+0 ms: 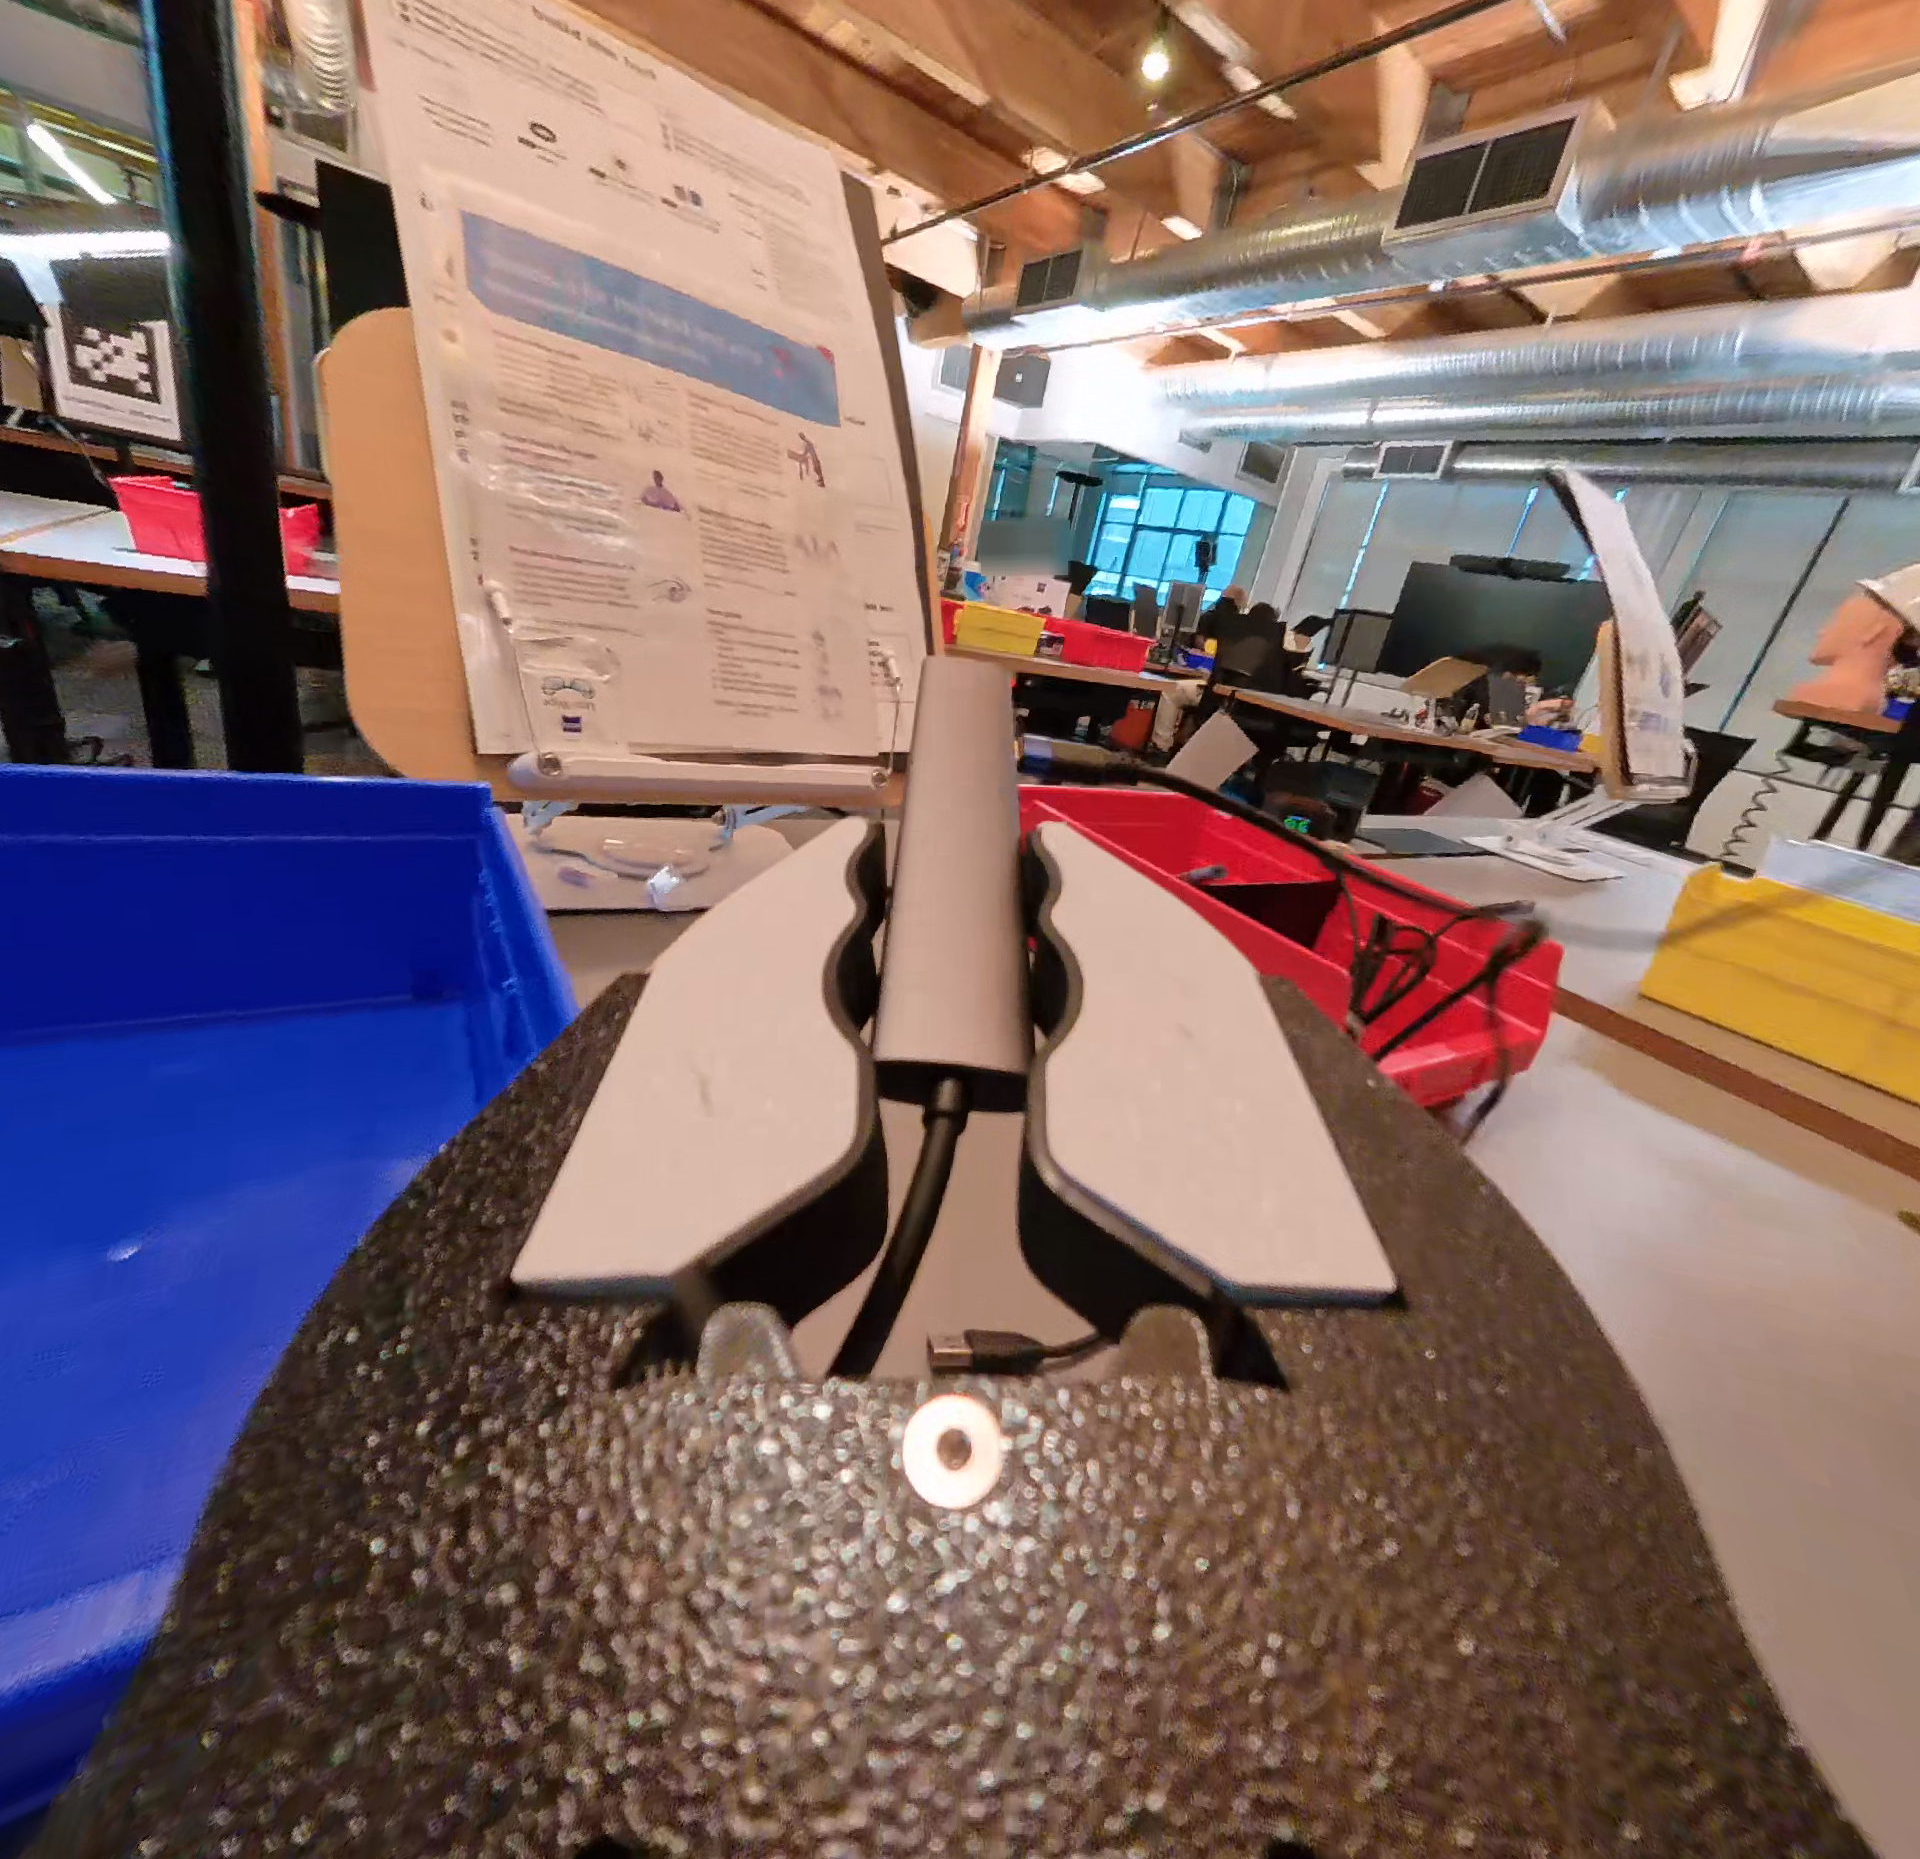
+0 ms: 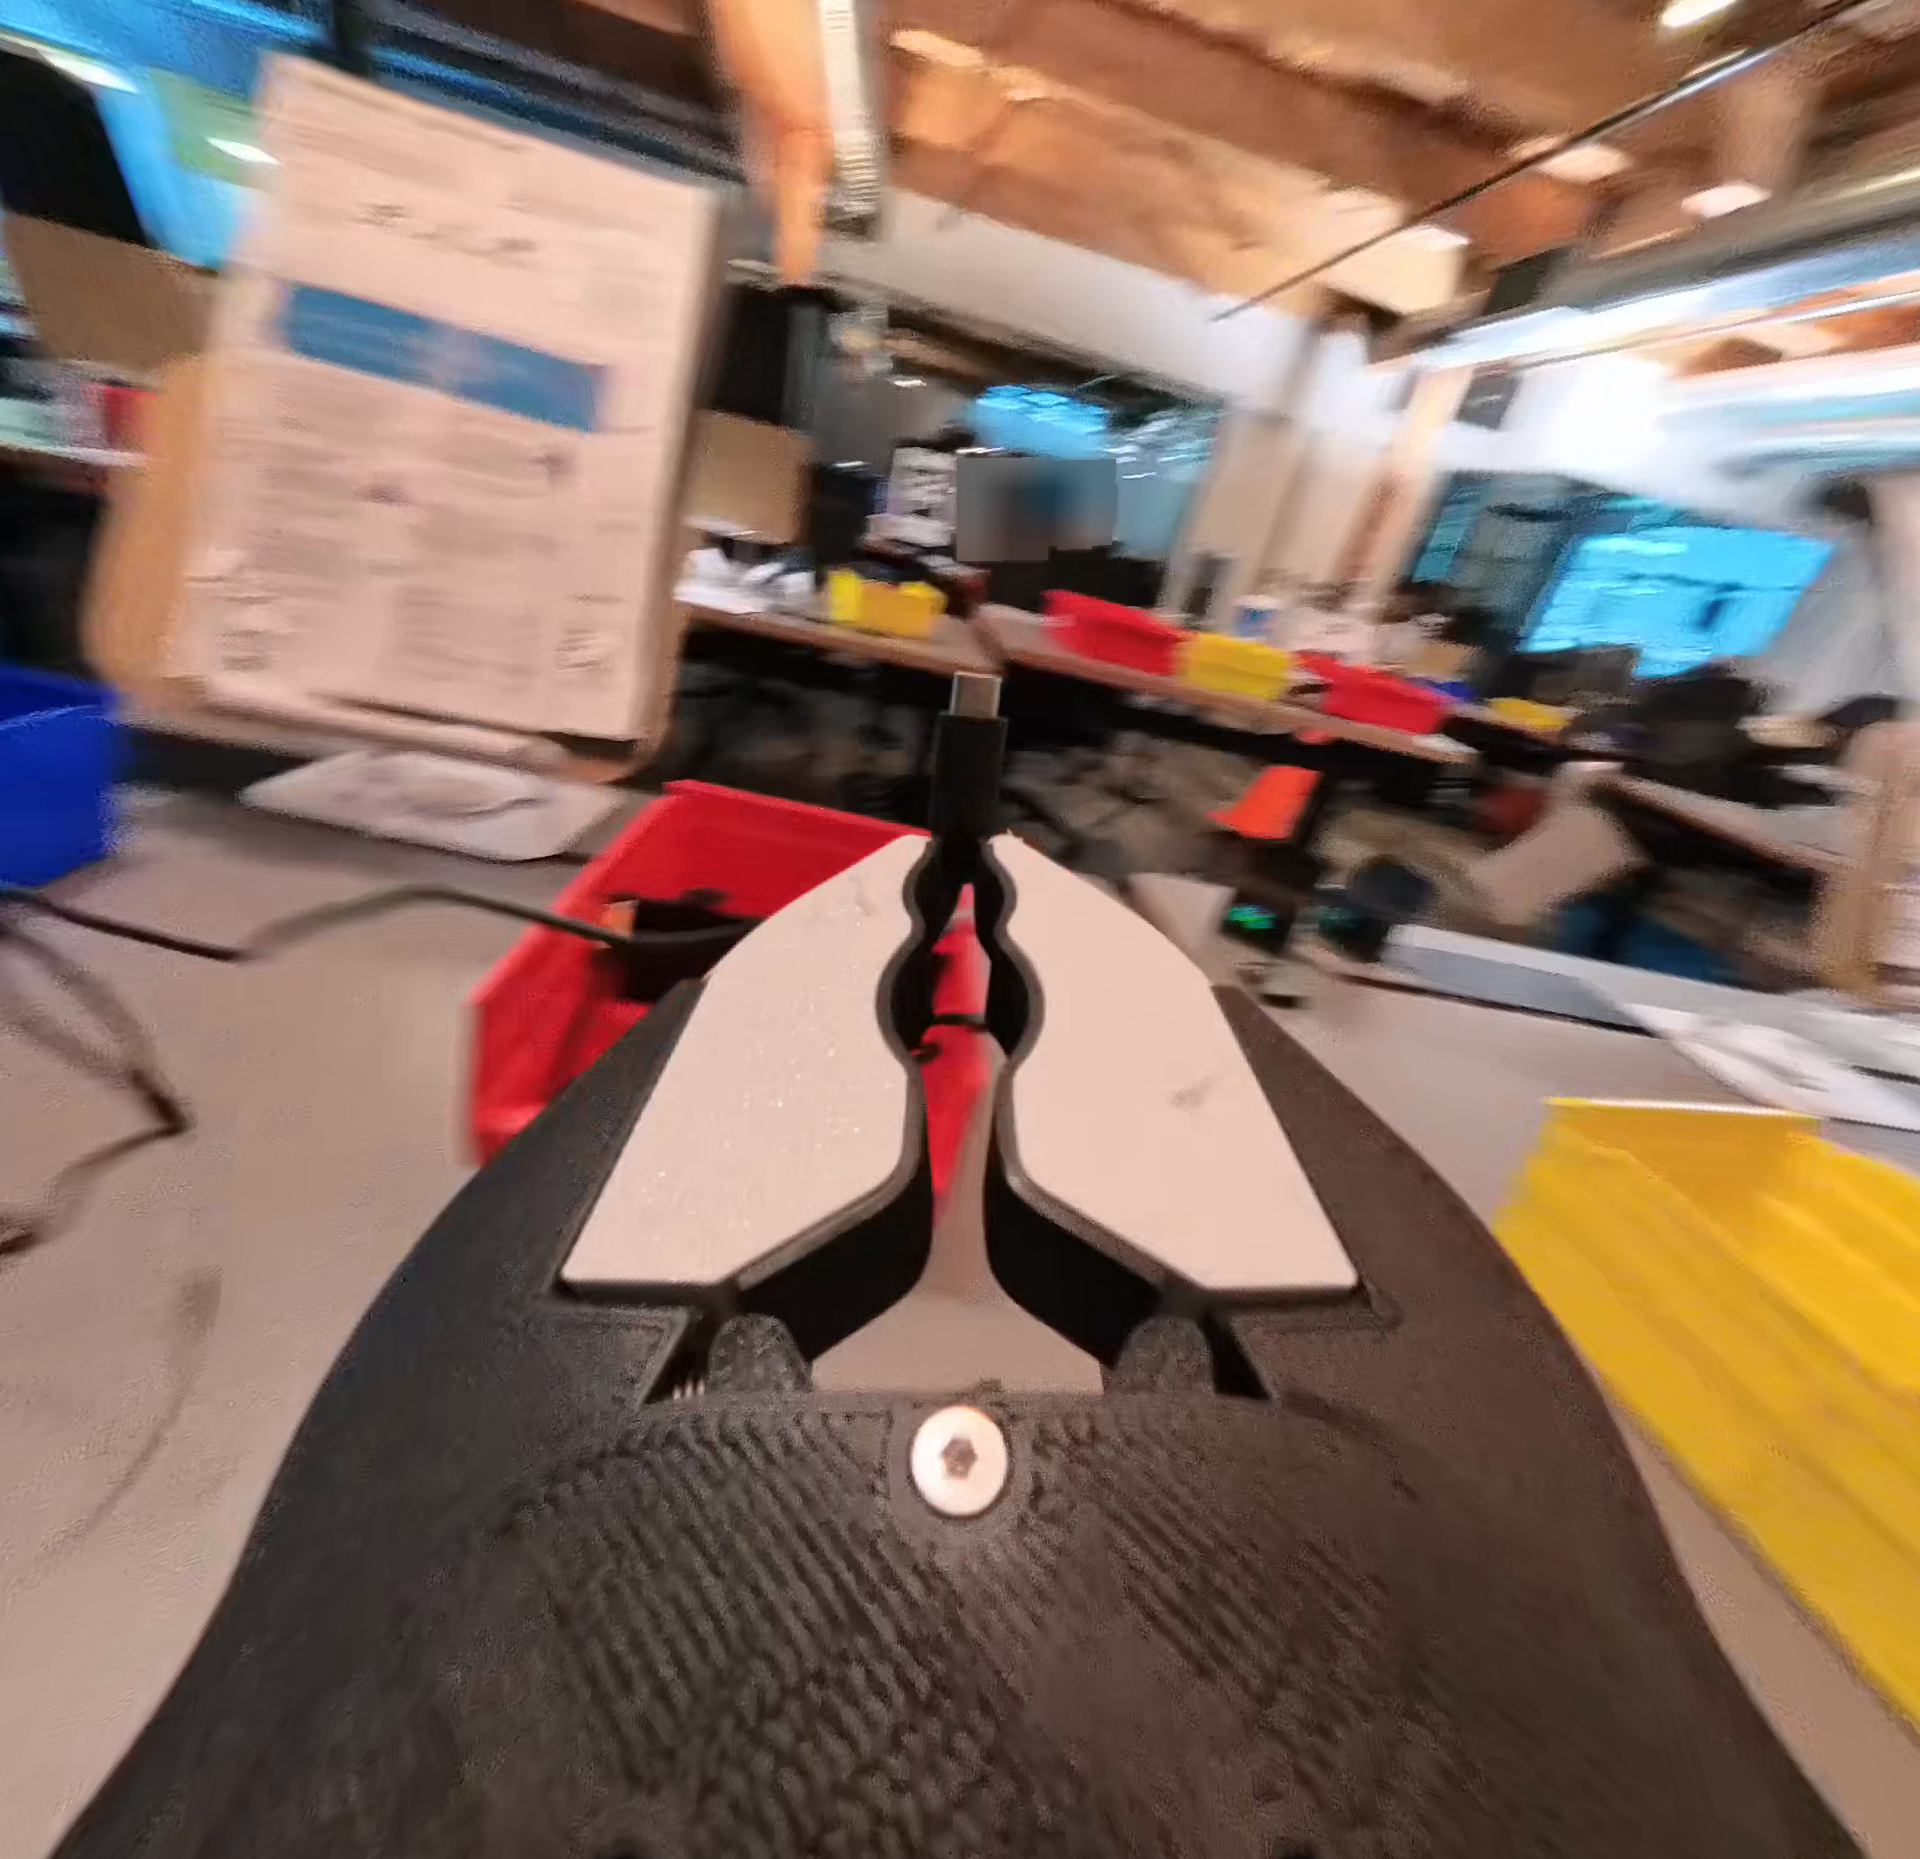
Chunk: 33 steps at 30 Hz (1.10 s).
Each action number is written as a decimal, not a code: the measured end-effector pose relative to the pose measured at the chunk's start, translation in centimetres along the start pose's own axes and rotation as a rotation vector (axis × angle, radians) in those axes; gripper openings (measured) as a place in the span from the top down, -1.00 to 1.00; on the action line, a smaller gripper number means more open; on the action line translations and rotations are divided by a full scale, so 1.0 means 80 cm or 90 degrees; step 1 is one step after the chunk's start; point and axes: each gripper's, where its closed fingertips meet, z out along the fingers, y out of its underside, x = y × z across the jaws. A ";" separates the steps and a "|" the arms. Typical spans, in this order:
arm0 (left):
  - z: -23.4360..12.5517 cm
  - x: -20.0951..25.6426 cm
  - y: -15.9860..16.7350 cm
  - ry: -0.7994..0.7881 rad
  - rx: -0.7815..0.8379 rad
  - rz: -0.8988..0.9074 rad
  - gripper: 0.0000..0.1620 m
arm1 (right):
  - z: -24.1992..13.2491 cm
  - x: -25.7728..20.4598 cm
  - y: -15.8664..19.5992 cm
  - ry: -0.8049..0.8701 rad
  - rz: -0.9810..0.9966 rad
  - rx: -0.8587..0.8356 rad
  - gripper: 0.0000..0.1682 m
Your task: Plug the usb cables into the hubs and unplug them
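Observation:
In the left wrist view my left gripper (image 1: pixel 951 843) is shut on a long grey USB hub (image 1: pixel 954 874) that sticks out past the fingertips. The hub's own black lead (image 1: pixel 914 1217) hangs back between the fingers and ends in a loose USB plug (image 1: pixel 971 1350). In the right wrist view my right gripper (image 2: pixel 958 853) is shut on a black USB cable (image 2: pixel 968 760); its small metal plug points forward beyond the fingertips. The rest of that cable (image 2: pixel 343 910) trails off to the left over the table. The right view is blurred.
A blue bin (image 1: pixel 239 1134) stands close on the left, a red bin (image 1: pixel 1278 936) with black cables lies ahead, and a yellow bin (image 1: pixel 1787 978) is on the right. A document stand with printed sheets (image 1: pixel 644 459) rises behind. The same red bin (image 2: pixel 665 936) and yellow bin (image 2: pixel 1725 1321) show in the right view. My hands' fingertips stand some 40 centimeters from each other.

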 end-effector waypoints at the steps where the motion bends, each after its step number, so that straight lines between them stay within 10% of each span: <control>1: 0.002 0.005 0.002 0.015 -0.009 0.003 0.70 | 0.000 0.026 -0.006 0.042 -0.011 0.003 0.93; 6: 0.006 0.028 0.009 0.051 -0.020 0.018 0.70 | 0.048 0.096 -0.034 0.102 -0.055 -0.052 0.94; 11: 0.009 0.041 0.013 0.097 -0.032 0.015 0.70 | 0.114 0.041 -0.092 -0.068 -0.045 -0.020 0.94; 14: 0.005 0.089 0.020 0.274 -0.043 -0.024 0.70 | 0.147 0.040 -0.129 -0.078 -0.027 0.000 0.93; 22: 0.005 0.139 0.062 0.352 -0.086 -0.023 0.70 | 0.152 -0.172 -0.164 -0.442 0.152 0.017 0.93; 33: 0.004 0.114 0.046 0.335 -0.060 -0.002 0.70 | 0.201 -0.039 -0.275 -0.213 0.097 0.173 0.94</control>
